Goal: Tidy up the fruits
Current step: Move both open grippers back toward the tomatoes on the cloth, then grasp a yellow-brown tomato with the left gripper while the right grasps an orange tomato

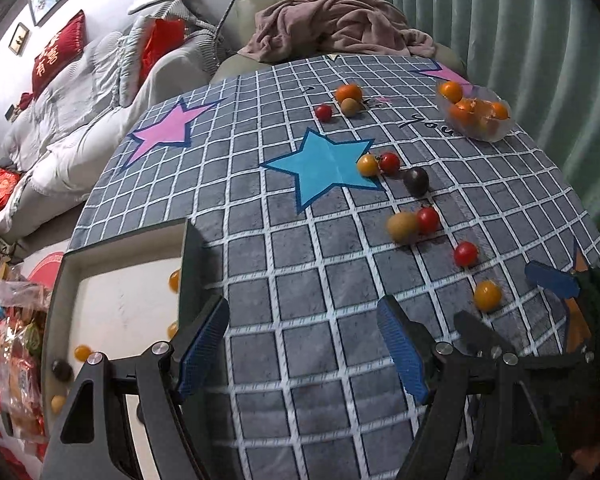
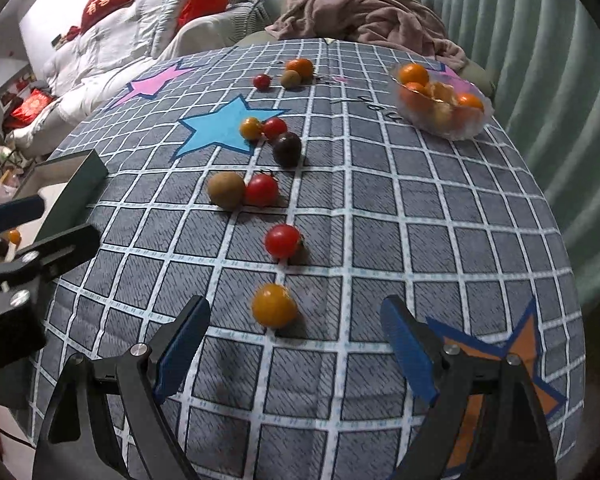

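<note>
Small fruits lie scattered on the grey checked tablecloth (image 2: 380, 208). In the right wrist view, a yellow tomato (image 2: 274, 306) lies just ahead of my open, empty right gripper (image 2: 296, 354); behind it are a red tomato (image 2: 283, 241), a brown fruit (image 2: 226, 189) touching another red tomato (image 2: 261, 189), and a dark plum-like fruit (image 2: 287, 149). My left gripper (image 1: 304, 350) is open and empty over the cloth, beside a white tray (image 1: 116, 312) holding a few small yellow fruits (image 1: 82, 353). The same yellow tomato (image 1: 487, 295) lies to its right.
A clear bowl of oranges (image 2: 444, 104) stands at the far right; it also shows in the left wrist view (image 1: 476, 114). An orange (image 2: 300, 67) and two small fruits lie at the far edge. A sofa with a blanket (image 1: 340, 24) lies beyond. Snack packets (image 1: 12, 336) are at left.
</note>
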The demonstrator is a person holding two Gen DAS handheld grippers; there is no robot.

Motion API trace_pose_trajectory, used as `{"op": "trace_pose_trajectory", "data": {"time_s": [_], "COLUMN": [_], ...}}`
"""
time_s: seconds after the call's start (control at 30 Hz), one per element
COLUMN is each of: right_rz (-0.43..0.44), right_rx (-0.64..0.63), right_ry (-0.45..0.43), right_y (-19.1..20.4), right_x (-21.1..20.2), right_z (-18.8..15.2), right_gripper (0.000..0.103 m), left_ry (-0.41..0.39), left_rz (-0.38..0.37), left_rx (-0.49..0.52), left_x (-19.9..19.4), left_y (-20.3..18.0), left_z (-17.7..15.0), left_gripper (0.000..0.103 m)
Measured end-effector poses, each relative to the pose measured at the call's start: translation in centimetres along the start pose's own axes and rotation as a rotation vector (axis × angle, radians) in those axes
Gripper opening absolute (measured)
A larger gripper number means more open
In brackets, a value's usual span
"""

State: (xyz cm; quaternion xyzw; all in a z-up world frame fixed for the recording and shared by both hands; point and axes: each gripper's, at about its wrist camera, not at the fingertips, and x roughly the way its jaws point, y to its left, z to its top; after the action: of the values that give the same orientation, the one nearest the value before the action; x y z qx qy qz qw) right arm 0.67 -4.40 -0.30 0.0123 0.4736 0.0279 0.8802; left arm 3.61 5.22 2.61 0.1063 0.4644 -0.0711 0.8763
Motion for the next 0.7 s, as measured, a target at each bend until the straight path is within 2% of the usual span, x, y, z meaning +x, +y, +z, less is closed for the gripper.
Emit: {"op": "trace_pose_trajectory", "data": {"time_s": [0.13,0.2,0.27,0.4,0.57,0.63,0.7], "right_rz": [0.01,0.015,0.023,0.045,0.053,0.059,0.067], "right_rx": [-0.023,-0.031,-0.033,-0.028,-0.027,-0.024,-0.028], "right_ry": [-0.013,-0.017,-0.017,-0.016,-0.018,-0.021,-0.025], "right_y": [0.4,0.5,0.5,0.3,0.1,0.1,0.1], "right_x": [0.1,0.0,0.0,0.2,0.3,0.3,0.2], "right_z": [-0.1,-0.2,-0.2,-0.2,-0.3,-0.3,-0.2], "right_gripper": [0.087,0.076,0.073,0.072,0.069,0.065,0.051], "left_ry": [-0.003,-0.005,-0.01,-0.009,0.009,0.017,0.027], "left_rz": [-0.033,-0.065,-0.09,-0.133,-0.151,-0.167,-0.174], "left_rx": [0.012,0.019,0.034,0.072,0.09,0.087,0.081], "left_x": [1.2,1.8,2.5,4.0,5.8,6.3,6.8], "left_y": [-0.7,-1.3,-2.0,-3.4,-4.3,-4.5,-4.6], "left_z": [1.1,1.9,2.4,3.5,4.1,4.3,4.3], "left_gripper": [0.077,0.077,0.077,0.078,0.077,0.077,0.077]}}
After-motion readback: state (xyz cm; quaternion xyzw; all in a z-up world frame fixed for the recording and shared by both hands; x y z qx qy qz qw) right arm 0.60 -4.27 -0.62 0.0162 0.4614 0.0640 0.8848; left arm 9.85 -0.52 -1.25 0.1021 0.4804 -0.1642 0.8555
